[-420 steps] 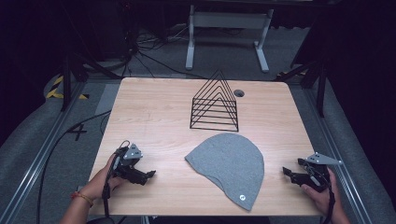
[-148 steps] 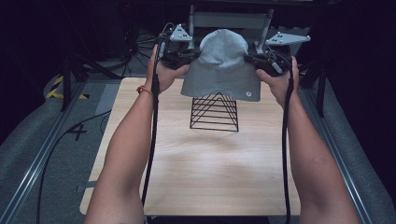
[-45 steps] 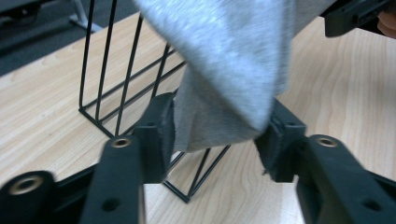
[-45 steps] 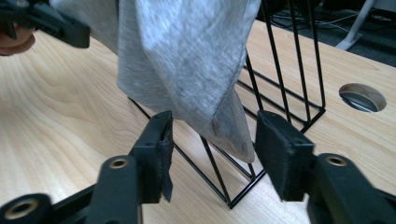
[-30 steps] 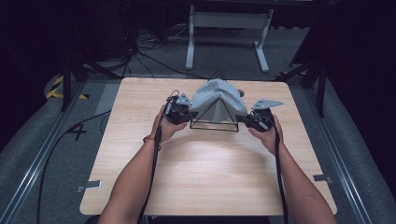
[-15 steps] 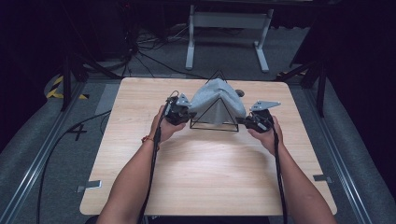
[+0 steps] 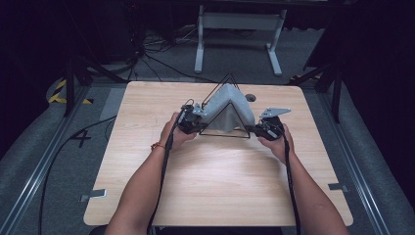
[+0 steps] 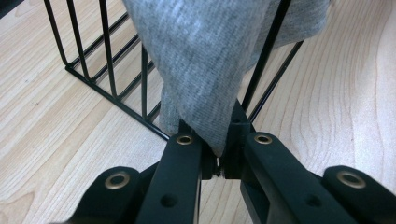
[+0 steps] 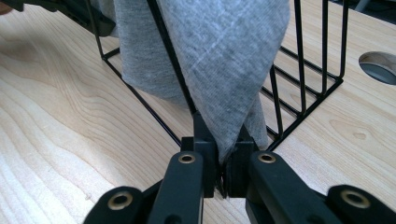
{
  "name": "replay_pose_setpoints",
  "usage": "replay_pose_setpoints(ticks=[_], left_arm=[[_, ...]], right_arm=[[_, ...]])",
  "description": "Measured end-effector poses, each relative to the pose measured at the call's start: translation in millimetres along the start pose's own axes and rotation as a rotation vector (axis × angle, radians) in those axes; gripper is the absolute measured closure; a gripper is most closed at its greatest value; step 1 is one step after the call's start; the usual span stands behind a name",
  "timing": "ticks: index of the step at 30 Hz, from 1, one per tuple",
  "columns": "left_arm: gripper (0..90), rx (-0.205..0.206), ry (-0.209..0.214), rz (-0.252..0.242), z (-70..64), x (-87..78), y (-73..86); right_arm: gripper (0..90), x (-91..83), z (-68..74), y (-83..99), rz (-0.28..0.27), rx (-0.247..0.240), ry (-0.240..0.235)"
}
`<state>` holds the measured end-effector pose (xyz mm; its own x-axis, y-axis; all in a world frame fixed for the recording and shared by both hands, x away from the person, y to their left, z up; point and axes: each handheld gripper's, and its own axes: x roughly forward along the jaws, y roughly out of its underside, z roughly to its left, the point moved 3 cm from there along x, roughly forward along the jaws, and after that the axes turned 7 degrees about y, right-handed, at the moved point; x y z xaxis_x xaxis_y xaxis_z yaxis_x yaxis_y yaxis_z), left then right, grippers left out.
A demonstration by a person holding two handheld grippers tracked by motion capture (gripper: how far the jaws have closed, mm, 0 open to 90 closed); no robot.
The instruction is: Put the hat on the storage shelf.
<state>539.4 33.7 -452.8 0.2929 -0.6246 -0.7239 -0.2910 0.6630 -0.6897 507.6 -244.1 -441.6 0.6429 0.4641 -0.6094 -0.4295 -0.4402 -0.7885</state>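
While each gripper (image 8: 219,161) (image 9: 223,175) pinches a hem of the grey beanie (image 7: 230,110), pulling sideways could tip your wire rack (image 7: 222,105) on the counter (image 7: 220,186).

- We stretch both forearms forward from the near edge, hands level and apart.
- Our left hand-held gripper (image 7: 192,120) has its jaws clamped together.
- Our right hand-held gripper (image 7: 262,129) is pinched likewise, jaws pointing inward.
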Motion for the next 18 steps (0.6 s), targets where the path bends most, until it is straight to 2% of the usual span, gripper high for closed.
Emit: replay_pose_setpoints(ticks=[2,4,7,10,12,14,16,18], left_arm=[[87.2,0.004,0.01,-0.011,-1.5,-2.0,-0.3],[87.2,0.021,0.005,0.002,-3.7,-4.7,0.1],[87.1,0.001,0.009,-0.018,-1.5,-9.3,0.6],[87.1,-0.003,0.013,-0.031,-0.3,-8.5,1.6],[87.0,-0.007,0.027,-0.024,-0.7,-6.7,1.5],[87.1,-0.006,0.018,-0.019,-2.2,-3.7,0.8],[87.0,-0.008,0.021,-0.017,-3.4,-2.2,-0.2],[87.0,-0.004,-0.003,-0.004,-2.8,-0.6,0.3]], right_arm=[[86.9,-0.6,-1.1,0.8,0.011,0.007,-0.005],[86.9,-2.6,-0.3,2.1,0.028,-0.018,0.007],[87.0,-1.9,-6.5,5.9,0.033,-0.013,0.024],[87.0,0.2,-9.9,7.1,0.031,0.006,0.019],[87.1,6.3,-8.2,8.6,0.048,-0.008,0.015],[87.3,10.6,-7.3,9.5,0.051,-0.015,0.028],[87.3,11.7,-9.2,10.8,0.048,0.001,0.017],[87.2,10.9,-9.0,11.0,0.049,0.007,0.015]])
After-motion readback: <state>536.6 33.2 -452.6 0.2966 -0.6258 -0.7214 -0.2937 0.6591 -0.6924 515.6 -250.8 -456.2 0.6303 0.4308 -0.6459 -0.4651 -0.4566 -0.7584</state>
